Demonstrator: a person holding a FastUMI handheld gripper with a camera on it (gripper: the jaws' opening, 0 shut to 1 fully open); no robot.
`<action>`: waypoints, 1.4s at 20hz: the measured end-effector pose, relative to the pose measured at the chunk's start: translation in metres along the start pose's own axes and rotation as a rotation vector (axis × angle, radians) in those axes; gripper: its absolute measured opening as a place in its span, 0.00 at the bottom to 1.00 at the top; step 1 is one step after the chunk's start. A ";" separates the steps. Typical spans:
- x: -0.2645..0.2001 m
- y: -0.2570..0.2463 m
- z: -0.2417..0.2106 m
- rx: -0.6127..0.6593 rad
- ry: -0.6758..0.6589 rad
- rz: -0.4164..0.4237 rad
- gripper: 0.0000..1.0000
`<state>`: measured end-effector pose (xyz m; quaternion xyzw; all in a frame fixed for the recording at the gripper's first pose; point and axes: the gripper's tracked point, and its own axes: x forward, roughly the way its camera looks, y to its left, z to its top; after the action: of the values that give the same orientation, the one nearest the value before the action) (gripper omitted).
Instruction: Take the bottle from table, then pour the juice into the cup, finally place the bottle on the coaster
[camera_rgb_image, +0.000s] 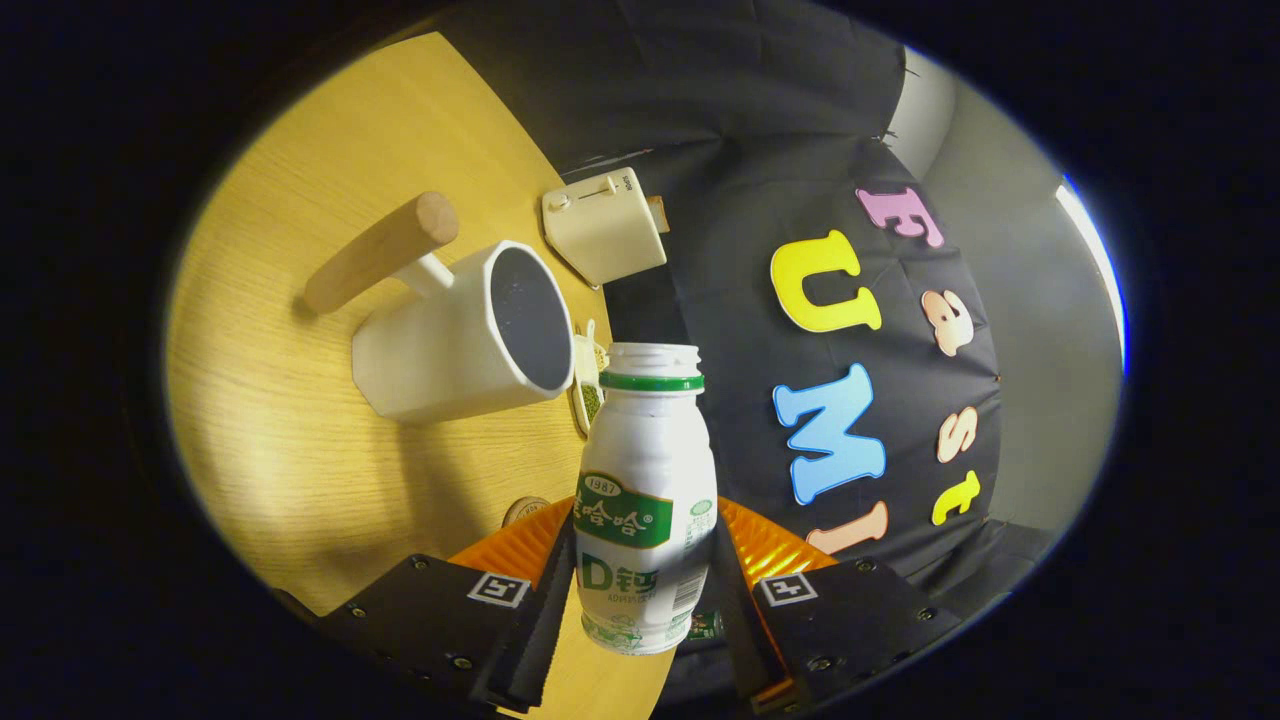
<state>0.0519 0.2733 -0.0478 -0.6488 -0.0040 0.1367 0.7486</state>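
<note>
My gripper (645, 585) is shut on a white plastic bottle (645, 470) with a green label and a green ring under its uncapped mouth. Both fingers press on its lower body. The whole view is rolled, so the bottle lies tilted relative to the wooden table (290, 420). Its mouth is close beside the rim of a white mug (450, 345), which has a wooden stick handle (380, 250) and a dark inside. A small round disc (524, 510), possibly the coaster, peeks out by one finger, on the table in front of the mug.
A cream box-shaped appliance (603, 225) with a slider stands beyond the mug at the table's far edge. A small pale dish (588, 385) holding something green sits between mug and bottle. The black cloth wall rises behind the table.
</note>
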 end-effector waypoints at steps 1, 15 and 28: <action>-0.001 0.001 0.000 -0.021 0.000 -0.001 0.68; -0.005 -0.019 0.006 -0.240 0.009 -0.040 0.69; -0.004 -0.025 0.008 -0.356 0.022 -0.064 0.68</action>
<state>0.0521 0.2772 -0.0214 -0.7720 -0.0405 0.1027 0.6259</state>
